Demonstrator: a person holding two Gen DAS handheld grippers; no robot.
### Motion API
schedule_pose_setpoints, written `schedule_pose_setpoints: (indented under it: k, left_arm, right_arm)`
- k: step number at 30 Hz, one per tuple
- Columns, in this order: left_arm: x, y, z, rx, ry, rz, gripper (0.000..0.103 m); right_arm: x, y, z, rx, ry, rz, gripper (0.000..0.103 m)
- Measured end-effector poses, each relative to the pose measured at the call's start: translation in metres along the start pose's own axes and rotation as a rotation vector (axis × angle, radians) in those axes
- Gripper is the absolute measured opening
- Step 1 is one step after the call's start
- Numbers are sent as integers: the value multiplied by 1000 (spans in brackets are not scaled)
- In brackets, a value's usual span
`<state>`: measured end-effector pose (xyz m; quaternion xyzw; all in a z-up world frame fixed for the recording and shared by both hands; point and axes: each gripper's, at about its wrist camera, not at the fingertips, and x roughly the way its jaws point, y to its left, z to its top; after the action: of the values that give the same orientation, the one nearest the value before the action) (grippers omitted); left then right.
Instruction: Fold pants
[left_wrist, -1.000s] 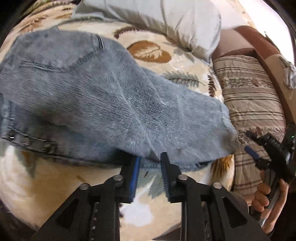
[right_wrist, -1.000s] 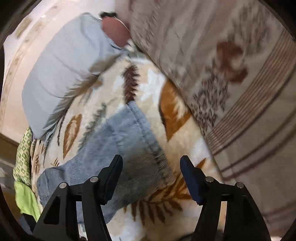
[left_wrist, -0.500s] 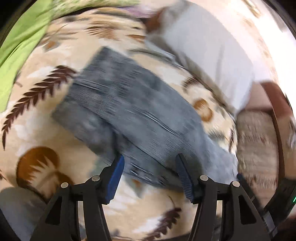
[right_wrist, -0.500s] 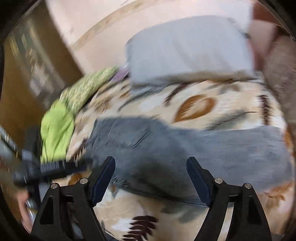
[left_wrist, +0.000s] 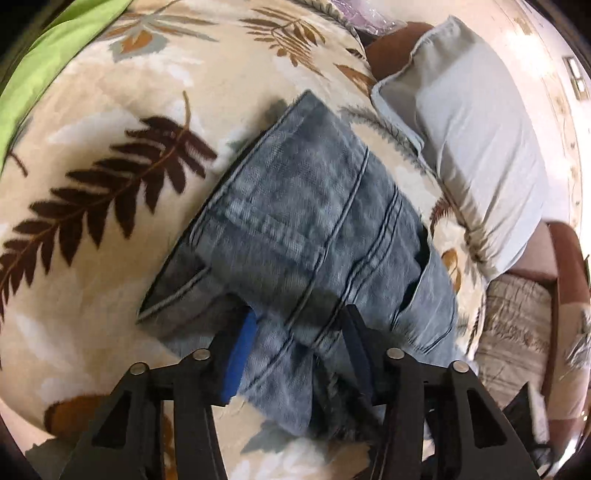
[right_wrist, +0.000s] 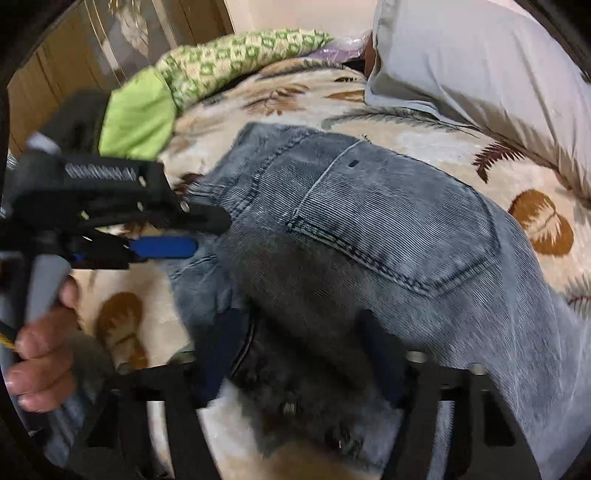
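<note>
Pants (right_wrist: 388, 229): lay flat on bed blanket (left_wrist: 92, 147), waist end toward left claw (left_wrist: 299, 350), legs trailing right. Both claws, right claw (right_wrist: 299, 354) included, just closing around denim; grip uncertain.

Left claw (left_wrist: 295, 347): swung from hem to waistband of jeans (left_wrist: 317, 229), closing around denim.
Right claw (right_wrist: 295, 354): off hem, closing over seat.

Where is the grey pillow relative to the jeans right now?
In both wrist views the grey pillow lies on the leaf-print blanket at the upper right, just beyond the jeans; whether its near edge touches them is unclear.
</note>
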<state>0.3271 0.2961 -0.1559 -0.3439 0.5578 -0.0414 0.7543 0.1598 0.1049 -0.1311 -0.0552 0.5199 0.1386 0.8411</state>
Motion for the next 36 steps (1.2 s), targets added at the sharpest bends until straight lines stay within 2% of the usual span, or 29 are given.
schedule_pose_setpoints:
  k: [1,4,5,6,7,8,12,14,16,19,22,23,24,25,27,28,29,30,33,36]
  left_arm:
    - [1,0,4,-7,-4,11,44]
    - [11,5,19,-33,-9,11,40]
    - [16,8,21,-45,-2,18,29]
    - [16,11,20,-45,-6,26,27]
    - [21,10,17,-34,-19,26,21]
    - [18,8,14,-21,-36,20,15]
    - [-16,-3,1,5,-119,-35,13]
    - [-37,-16,-7,37,-158,-38,13]
    - [-60,-27,-17,79,-183,-1,13]
    - [-79,-22,-35,77,-172,39,13]
    - [-57,-2,-47,65,-144,194,17]
    - [-40,9,-49,49,-116,215,19]
    - [-31,18,-50,33,-98,197,19]
    - [-37,24,-53,-19,-115,152,21]
    - [-58,18,-55,-11,-165,125,34]
    - [-72,11,-61,32,-221,147,44]
    - [-82,4,-69,72,-271,180,52]
    - [-90,-5,-80,111,-308,207,55]
    - [-97,-38,-123,243,-321,207,57]
    - [-98,-86,-178,440,-319,191,61]
  right_arm:
    - [4,2,2,-9,5,-18,59]
    - [13,2,5,-11,21,-35,38]
    - [13,-1,4,-9,24,-30,25]
    - [11,-1,3,-2,17,-28,23]
    - [9,-2,4,7,11,-18,17]
    - [5,-3,4,20,2,-4,6]
    - [-29,0,5,38,-81,25,4]
    - [-45,1,7,45,-113,26,4]
    - [-65,2,6,54,-139,51,4]
    - [-80,10,-5,67,-138,85,4]
    - [-47,23,-25,56,-64,86,4]
    - [-30,24,-32,62,-26,94,6]
    - [-13,23,-39,78,10,124,7]
    - [-14,22,-44,93,-11,126,6]
    - [-26,14,-44,143,-34,171,12]
    - [-38,7,-44,177,-51,186,30]
    - [-50,1,-44,200,-79,181,56]
    - [-69,-7,-47,218,-120,172,65]
    - [-128,-42,-70,300,-234,132,77]
    - [-168,-89,-97,420,-293,101,77]
